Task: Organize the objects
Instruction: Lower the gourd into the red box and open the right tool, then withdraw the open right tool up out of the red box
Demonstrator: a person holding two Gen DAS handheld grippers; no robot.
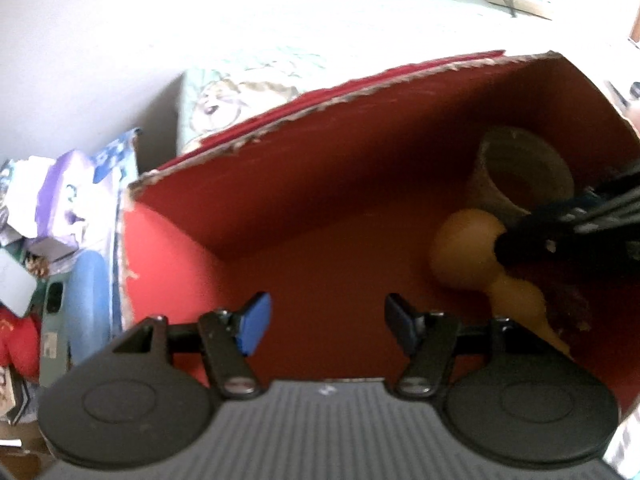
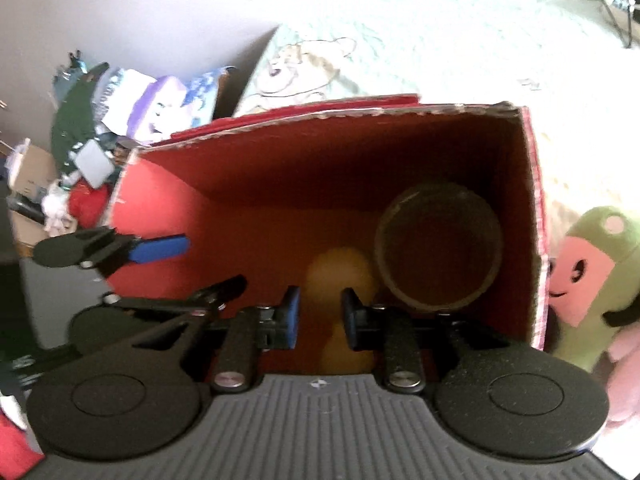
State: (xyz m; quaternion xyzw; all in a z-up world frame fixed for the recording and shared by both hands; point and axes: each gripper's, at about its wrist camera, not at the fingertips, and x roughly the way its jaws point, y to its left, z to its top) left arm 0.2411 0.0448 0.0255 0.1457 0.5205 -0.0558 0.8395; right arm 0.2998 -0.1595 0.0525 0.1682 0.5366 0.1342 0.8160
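While both grippers hang over it, red cardboard box (image 2: pixel 248 216) sits on pale bedspread (image 2: pixel 420 40). Clutter heap (image 2: pixel 100 120) left of box, plush toy (image 2: pixel 588 280) against its right wall. Inside: brown cup (image 2: pixel 438 248) upright, far right corner; yellow gourd-shaped toy (image 2: pixel 340 276) just beside it. Right gripper (image 2: pixel 320 318) above toy, jaws narrow, nothing between. Left gripper (image 1: pixel 326 322) jaws wide, empty.

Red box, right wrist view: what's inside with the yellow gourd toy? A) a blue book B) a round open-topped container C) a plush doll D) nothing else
B: a round open-topped container sits at the right inside the red box, beside the yellow gourd toy.
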